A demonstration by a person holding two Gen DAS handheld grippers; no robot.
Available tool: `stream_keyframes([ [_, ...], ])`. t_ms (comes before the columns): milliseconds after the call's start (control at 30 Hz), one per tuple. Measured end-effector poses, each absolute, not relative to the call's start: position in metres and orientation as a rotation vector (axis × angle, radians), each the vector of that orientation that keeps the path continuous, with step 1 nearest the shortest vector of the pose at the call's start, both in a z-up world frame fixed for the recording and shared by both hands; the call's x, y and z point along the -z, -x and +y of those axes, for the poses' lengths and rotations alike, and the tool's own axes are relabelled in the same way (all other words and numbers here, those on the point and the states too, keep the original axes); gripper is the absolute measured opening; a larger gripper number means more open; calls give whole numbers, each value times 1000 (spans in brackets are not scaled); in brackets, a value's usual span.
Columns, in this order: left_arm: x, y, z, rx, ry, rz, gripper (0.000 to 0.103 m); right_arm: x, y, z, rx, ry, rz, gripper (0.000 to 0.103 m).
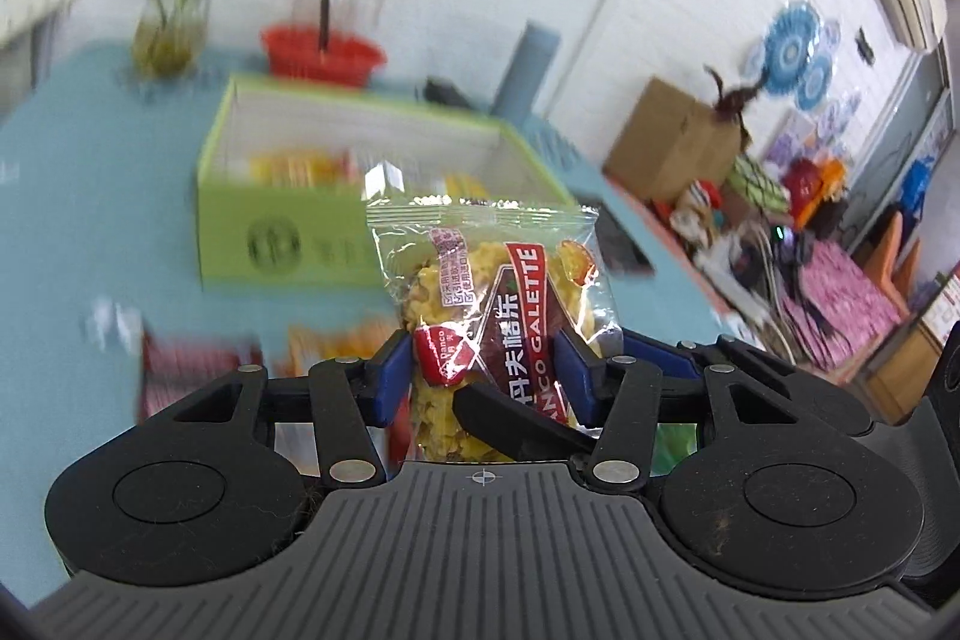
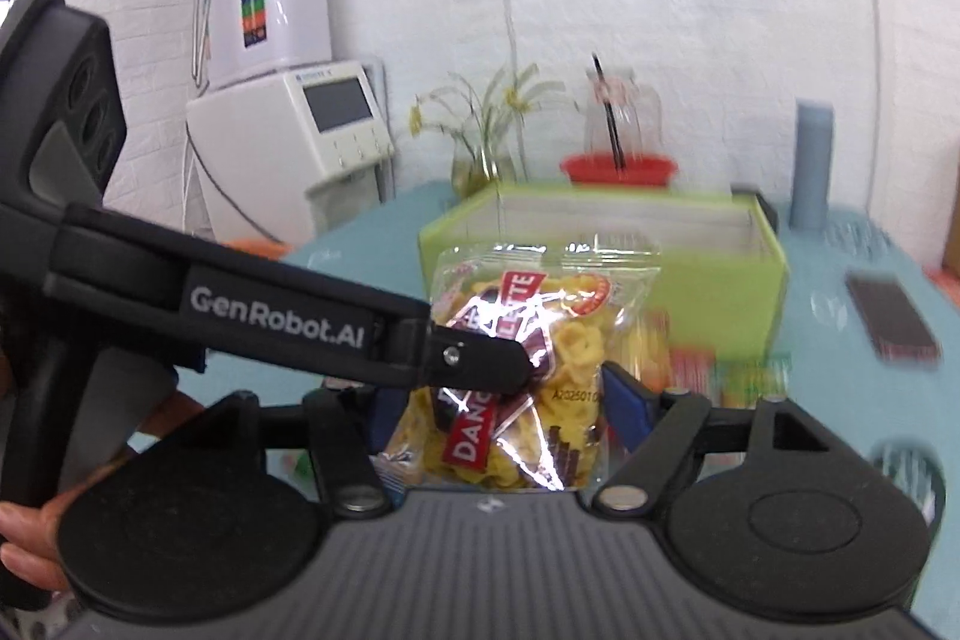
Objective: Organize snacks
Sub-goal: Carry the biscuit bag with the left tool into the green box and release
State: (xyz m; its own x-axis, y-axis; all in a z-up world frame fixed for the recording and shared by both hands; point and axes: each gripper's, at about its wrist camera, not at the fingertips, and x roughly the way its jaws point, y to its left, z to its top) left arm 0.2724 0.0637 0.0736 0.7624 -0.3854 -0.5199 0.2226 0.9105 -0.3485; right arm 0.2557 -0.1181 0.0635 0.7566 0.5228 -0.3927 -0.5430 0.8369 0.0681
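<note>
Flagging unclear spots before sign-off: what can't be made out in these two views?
- Left wrist view: what lies in the green box: motion-blurred, half behind its front wall.
- Right wrist view: the left gripper puts a finger across the snack packet, covering one pad of the right gripper; whether its jaws press is unclear.
- Left wrist view: loose packets on the table, blurred, partly behind the gripper body.

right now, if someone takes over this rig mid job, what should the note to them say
Left tongs: shut on the galette packet, held up in front of the green box.
Right tongs: around what looks like the same packet; whether they grip is unclear.
Box: open on the blue table, some snacks already inside.
Left to do: this packet into the box, then probably the loose packets lying in front of it.
</note>
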Motion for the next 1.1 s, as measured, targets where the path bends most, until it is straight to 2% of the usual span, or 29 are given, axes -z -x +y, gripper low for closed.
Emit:
stream_keyframes([
  [233, -107, -392, 105, 270, 264, 583, 33, -96, -391, -70, -639, 33, 426, 78],
  [367, -87, -446, 125, 239, 274, 649, 33, -76, -447, -53, -656, 24, 513, 78],
  [567, -42, -475, 132, 217, 241, 732, 33, -29, -478, -37, -669, 37, 620, 77],
  [633, -36, -473, 132, 224, 231, 717, 36, -23, -479, -37, -671, 33, 638, 79],
  [700, -39, -468, 130, 232, 218, 704, 53, -23, -478, -39, -673, 30, 643, 81],
  [733, -43, -463, 130, 232, 224, 691, 57, -25, -476, -40, -674, 26, 639, 87],
  [767, -49, -457, 130, 227, 225, 660, 61, -29, -471, -43, -667, 25, 624, 88],
  [967, -96, -392, 129, 221, 216, 499, 70, -67, -400, -84, -613, 54, 471, 93],
  [1100, -99, -338, 118, 284, 251, 479, 72, -64, -333, -124, -573, 23, 455, 93],
])
